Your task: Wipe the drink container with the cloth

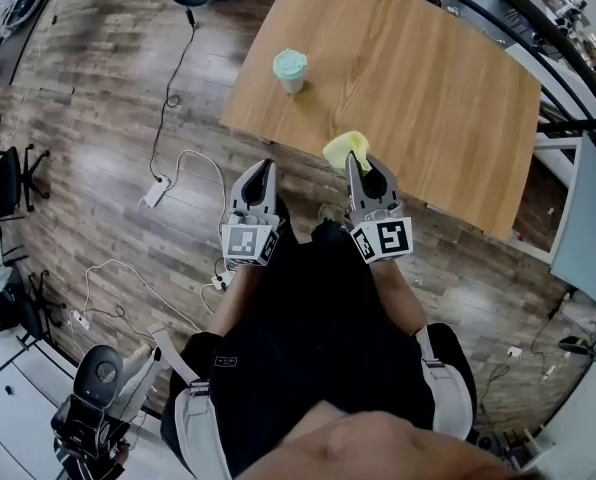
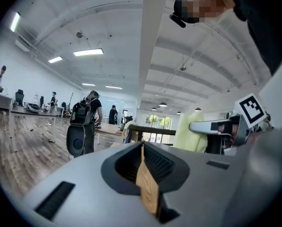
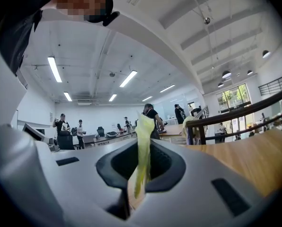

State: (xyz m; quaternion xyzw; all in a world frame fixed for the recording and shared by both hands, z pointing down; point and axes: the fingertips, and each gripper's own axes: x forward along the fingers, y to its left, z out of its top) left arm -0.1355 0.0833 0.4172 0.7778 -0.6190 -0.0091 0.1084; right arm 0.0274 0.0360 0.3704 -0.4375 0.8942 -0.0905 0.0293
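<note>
- Hanging just off the tabletop's (image 1: 428, 98) near edge: left hand-held gripper (image 1: 264, 171), jaws together, nothing held.
- Right hand-held gripper (image 1: 356, 164), at that near edge, clamped on the yellow cloth (image 1: 343, 148).
- Drink container (image 1: 290, 68), near the left edge, well beyond both; lid on, contents unseen.
- Risk: probably light and unsteadied, it could tip under a one-sided wipe.

right hand-held gripper (image 3: 140, 174) jaws closed on yellow cloth (image 3: 142, 148); wooden table (image 3: 247, 160) at right.
</note>
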